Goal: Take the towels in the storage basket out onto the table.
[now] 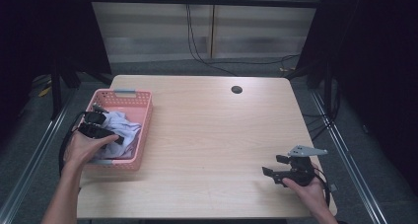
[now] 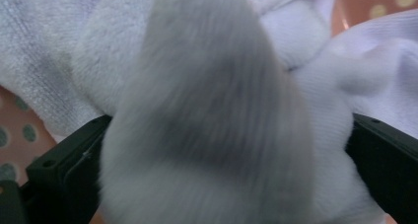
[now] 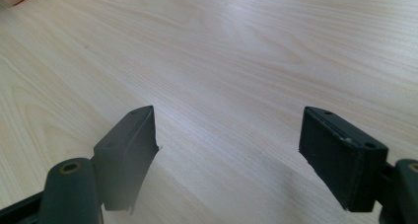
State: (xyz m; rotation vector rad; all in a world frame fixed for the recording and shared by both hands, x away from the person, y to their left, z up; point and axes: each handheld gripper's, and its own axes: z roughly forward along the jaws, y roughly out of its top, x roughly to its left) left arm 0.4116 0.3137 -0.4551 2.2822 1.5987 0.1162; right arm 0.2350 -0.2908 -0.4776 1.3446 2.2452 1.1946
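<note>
Now I have my left gripper (image 1: pixel 98 125) down in the pink basket (image 1: pixel 143 130) at the left side of the table (image 1: pixel 212 135), and in the left gripper view a thick fold of the white cloth (image 2: pixel 207 115) sits between the two black jaws, which stand on each side of it. I judge that they are closing on this fold, but the fabric covers the tips, so I cannot tell if they already press it firmly. The cloth lies crumpled inside the basket, with the dotted pink wall behind it. To do this step well, I think I should take a deep bite of the fabric, not only the fluffy edge, and then lift straight up, slowly, so the light basket does not rise or slide with it. My right gripper (image 1: pixel 277 170) rests low over the bare wood near the right front of the table, well apart from the basket, with its jaws spread wide and nothing between them; it could hold the basket rim if needed
</note>
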